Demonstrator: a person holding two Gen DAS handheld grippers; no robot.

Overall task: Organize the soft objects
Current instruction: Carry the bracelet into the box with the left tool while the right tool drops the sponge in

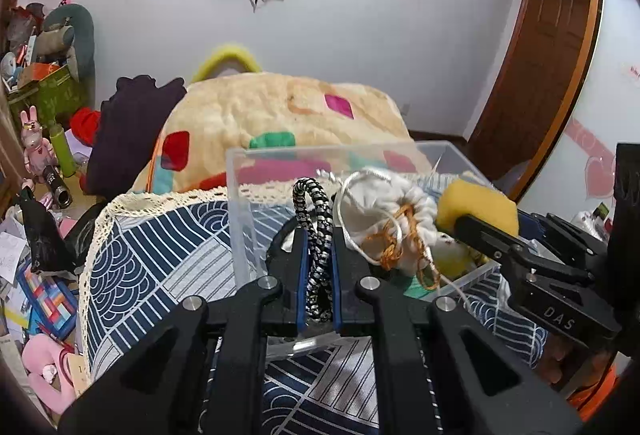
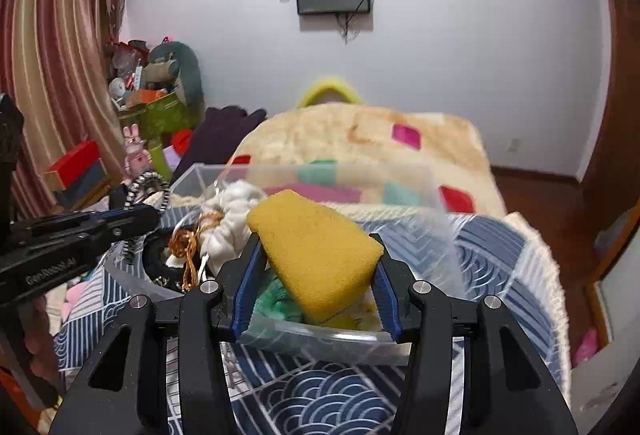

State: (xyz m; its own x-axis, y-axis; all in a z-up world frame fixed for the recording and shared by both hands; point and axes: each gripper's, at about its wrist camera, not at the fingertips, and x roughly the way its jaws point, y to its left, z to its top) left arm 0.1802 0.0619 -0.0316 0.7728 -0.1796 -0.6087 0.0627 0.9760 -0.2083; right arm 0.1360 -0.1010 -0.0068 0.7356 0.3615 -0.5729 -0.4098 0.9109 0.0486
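Over the clear bin [image 2: 400, 349] | right gripper [image 2: 316, 275] clamps yellow sponge [image 2: 316, 251] above bin's near side | left gripper [image 1: 320, 267] pinches braided cord [image 1: 318, 235] | step: depositing | next: lower, release inside.

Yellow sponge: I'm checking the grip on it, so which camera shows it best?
The right wrist view: the yellow sponge fills the centre, clamped in the right hand-held gripper. The left wrist view shows only its end at the right.
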